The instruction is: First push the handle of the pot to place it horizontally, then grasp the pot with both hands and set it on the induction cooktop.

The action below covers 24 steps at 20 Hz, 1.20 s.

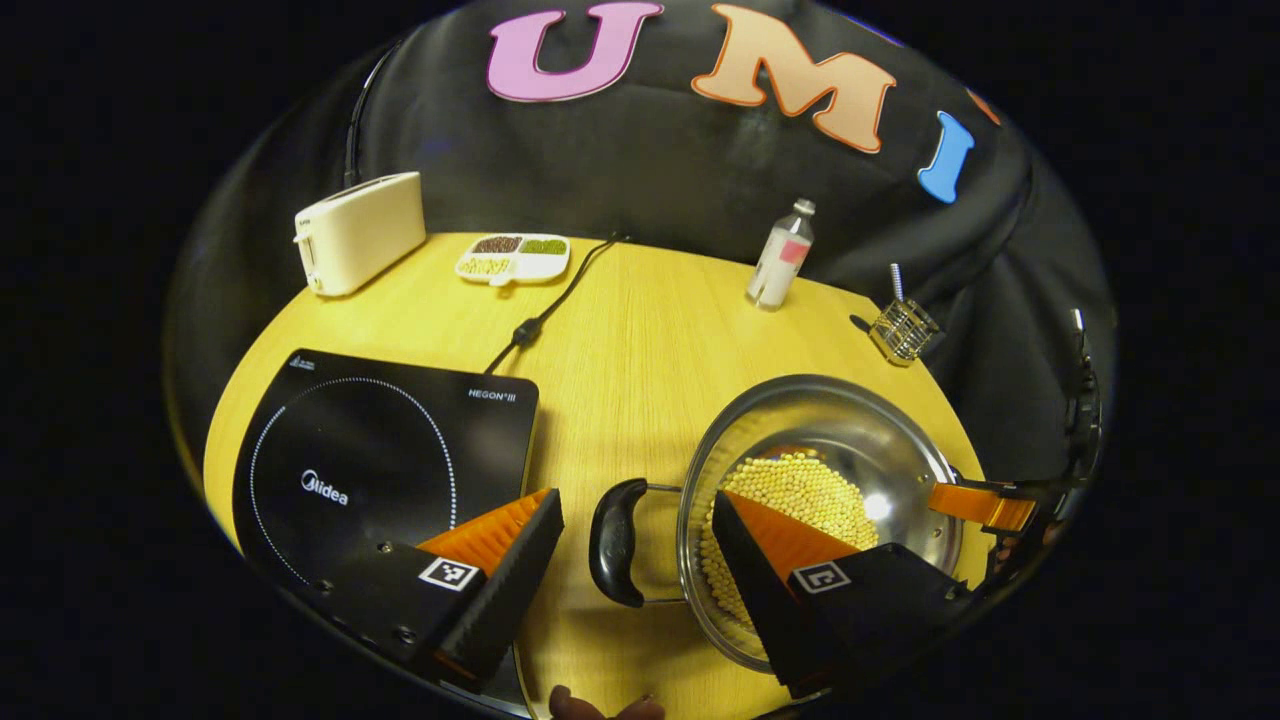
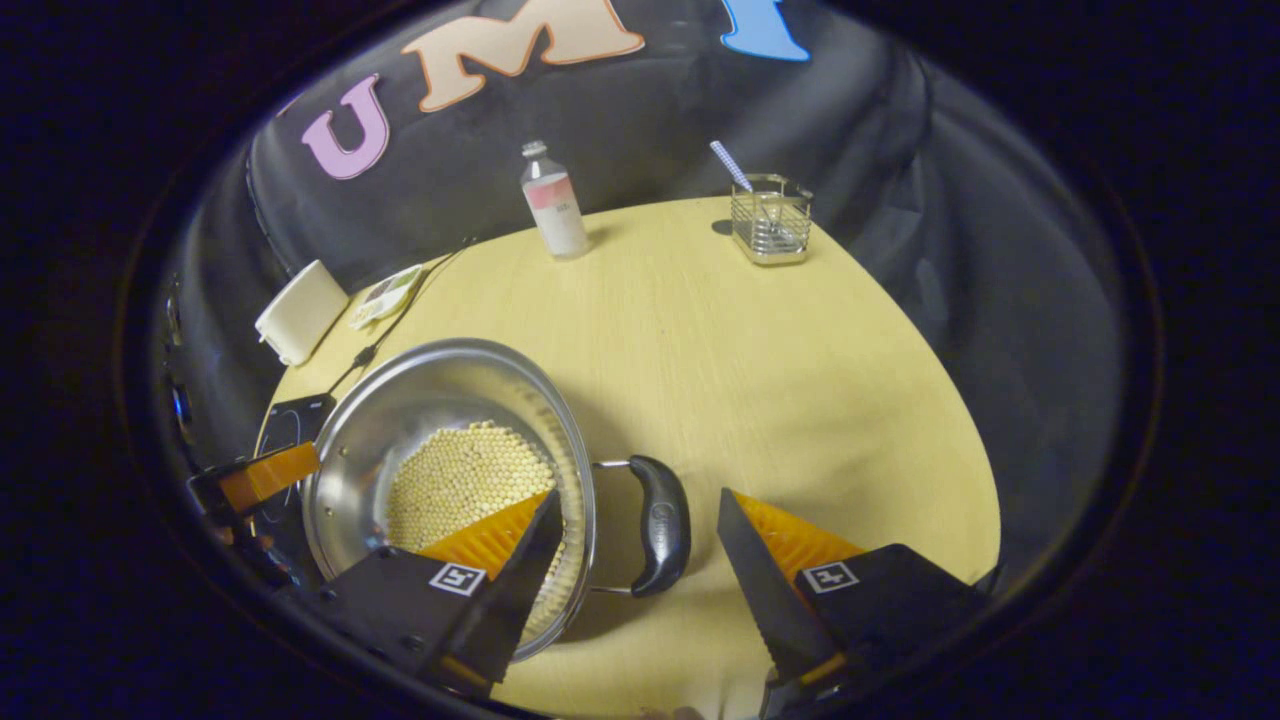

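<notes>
Pot (image 1: pixel 820 470) of yellow beans sits on the wooden table (image 1: pixel 640 330), just right of the black cooktop (image 1: pixel 370 450). Left gripper (image 1: pixel 635 535) spread wide, straddling one black handle (image 1: pixel 617 540), touching nothing. Right gripper (image 2: pixel 640 535) likewise spread around the opposite handle (image 2: pixel 660 523).

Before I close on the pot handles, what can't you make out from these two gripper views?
- Left gripper view: the near rim of the pot is hidden behind the left gripper.
- Right gripper view: the induction cooktop is mostly hidden behind the pot.
- Both views: whether the jaws touch either handle yet.
- Divided dish: contents too small to identify.
- Bottle: label too small.
</notes>
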### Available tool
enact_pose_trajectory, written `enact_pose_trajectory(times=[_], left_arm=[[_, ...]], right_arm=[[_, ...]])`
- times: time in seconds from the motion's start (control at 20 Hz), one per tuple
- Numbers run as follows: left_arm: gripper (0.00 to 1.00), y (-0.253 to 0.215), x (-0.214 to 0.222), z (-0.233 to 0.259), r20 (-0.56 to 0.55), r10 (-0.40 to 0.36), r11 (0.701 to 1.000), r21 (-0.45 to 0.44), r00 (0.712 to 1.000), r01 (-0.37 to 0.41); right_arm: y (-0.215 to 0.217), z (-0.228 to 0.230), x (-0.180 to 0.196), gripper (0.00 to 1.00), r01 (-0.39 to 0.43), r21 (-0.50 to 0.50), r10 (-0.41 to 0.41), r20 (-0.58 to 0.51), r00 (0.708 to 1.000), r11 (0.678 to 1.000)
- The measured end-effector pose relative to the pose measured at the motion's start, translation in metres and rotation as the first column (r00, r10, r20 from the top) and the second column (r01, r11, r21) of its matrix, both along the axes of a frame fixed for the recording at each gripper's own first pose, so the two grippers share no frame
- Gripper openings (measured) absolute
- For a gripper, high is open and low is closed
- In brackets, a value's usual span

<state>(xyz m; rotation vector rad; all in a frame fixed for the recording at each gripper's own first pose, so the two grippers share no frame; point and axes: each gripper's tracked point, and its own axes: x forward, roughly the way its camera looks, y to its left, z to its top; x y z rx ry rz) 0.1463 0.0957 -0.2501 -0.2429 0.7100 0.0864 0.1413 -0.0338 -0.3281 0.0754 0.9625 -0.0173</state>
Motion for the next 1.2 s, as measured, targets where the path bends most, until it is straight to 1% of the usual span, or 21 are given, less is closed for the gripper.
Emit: enact_pose_trajectory(times=[0.1,0.15,0.2,0.35,0.4,0.45,0.5,0.55,0.65,0.7,0.75,0.8,0.85,0.9,0.95,1.0,1.05,1.1,1.2], left_arm=[[0.98,-0.001,-0.001,-0.01,-0.031,-0.004,1.0,-0.019,1.0,0.004],[0.98,-0.002,-0.002,-0.015,-0.049,-0.005,1.0,-0.031,0.999,0.004],[0.99,-0.005,-0.002,-0.021,-0.07,-0.006,0.999,-0.047,0.997,0.002],[0.99,-0.011,-0.004,-0.034,-0.116,-0.007,0.997,-0.081,0.993,-0.002],[0.99,-0.013,-0.004,-0.035,-0.12,-0.008,0.997,-0.081,0.993,-0.001],[0.98,-0.013,-0.003,-0.037,-0.124,-0.01,0.997,-0.079,0.992,0.001],[0.98,-0.014,-0.002,-0.039,-0.131,-0.013,0.997,-0.075,0.991,0.004],[0.98,-0.015,-0.002,-0.04,-0.134,-0.014,0.997,-0.075,0.991,0.004],[0.96,-0.013,0.0,-0.041,-0.134,-0.004,0.997,-0.075,0.991,-0.006],[0.87,-0.013,0.001,-0.041,-0.132,-0.003,0.997,-0.075,0.991,-0.007],[0.78,-0.013,0.0,-0.043,-0.138,-0.004,0.997,-0.074,0.99,-0.006],[0.85,-0.013,0.0,-0.045,-0.143,-0.006,0.997,-0.075,0.99,-0.005],[0.79,-0.013,0.0,-0.046,-0.147,-0.006,0.997,-0.077,0.989,-0.006],[0.75,-0.013,-0.001,-0.044,-0.146,-0.001,0.997,-0.074,0.989,-0.01],[0.63,-0.012,0.002,-0.047,-0.148,-0.001,0.997,-0.075,0.989,-0.01],[0.71,-0.012,0.001,-0.046,-0.144,-0.004,0.997,-0.077,0.99,-0.007],[0.68,-0.013,0.001,-0.045,-0.142,-0.009,0.997,-0.078,0.99,-0.002],[0.69,-0.013,0.0,-0.045,-0.142,-0.012,0.997,-0.08,0.99,0.001],[0.65,-0.013,0.001,-0.046,-0.139,-0.013,0.996,-0.084,0.99,0.002]], right_arm=[[0.004,-0.005,-0.001,0.96,-0.01,0.006,0.01,-0.02,1.0,1.0],[0.006,-0.009,-0.002,0.99,-0.015,0.008,0.015,-0.034,0.999,1.0],[0.008,-0.014,-0.004,0.96,-0.02,0.014,0.02,-0.05,0.999,1.0],[0.011,-0.027,-0.007,0.96,-0.027,0.022,0.028,-0.089,0.996,0.999],[0.011,-0.03,-0.007,0.99,-0.026,0.021,0.027,-0.096,0.995,0.999],[0.011,-0.031,-0.007,0.96,-0.021,0.023,0.023,-0.097,0.995,1.0],[0.011,-0.032,-0.005,0.99,-0.015,0.025,0.018,-0.097,0.995,1.0],[0.01,-0.033,-0.004,0.97,-0.008,0.03,0.011,-0.097,0.995,1.0],[0.008,-0.035,-0.003,0.83,-0.002,0.028,0.005,-0.102,0.995,1.0],[0.006,-0.034,-0.004,0.8,-0.001,0.025,0.003,-0.105,0.994,1.0],[0.007,-0.036,-0.004,0.7,-0.003,0.029,0.006,-0.107,0.994,1.0],[0.007,-0.036,-0.003,0.7,-0.003,0.031,0.006,-0.111,0.994,1.0],[0.01,-0.036,-0.003,0.7,-0.008,0.05,0.013,-0.106,0.994,0.999],[0.009,-0.038,-0.004,0.7,0.007,0.046,-0.002,-0.115,0.993,0.999],[0.01,-0.035,-0.002,0.62,0.003,0.048,0.002,-0.115,0.993,0.999],[0.01,-0.034,-0.003,0.62,0.003,0.047,0.002,-0.114,0.993,0.999],[0.01,-0.034,-0.003,0.62,-0.001,0.043,0.006,-0.114,0.993,0.999],[0.011,-0.032,-0.003,0.61,0.002,0.045,0.003,-0.111,0.994,0.999],[0.012,-0.036,-0.002,0.63,0.006,0.045,-0.001,-0.111,0.994,0.999]])
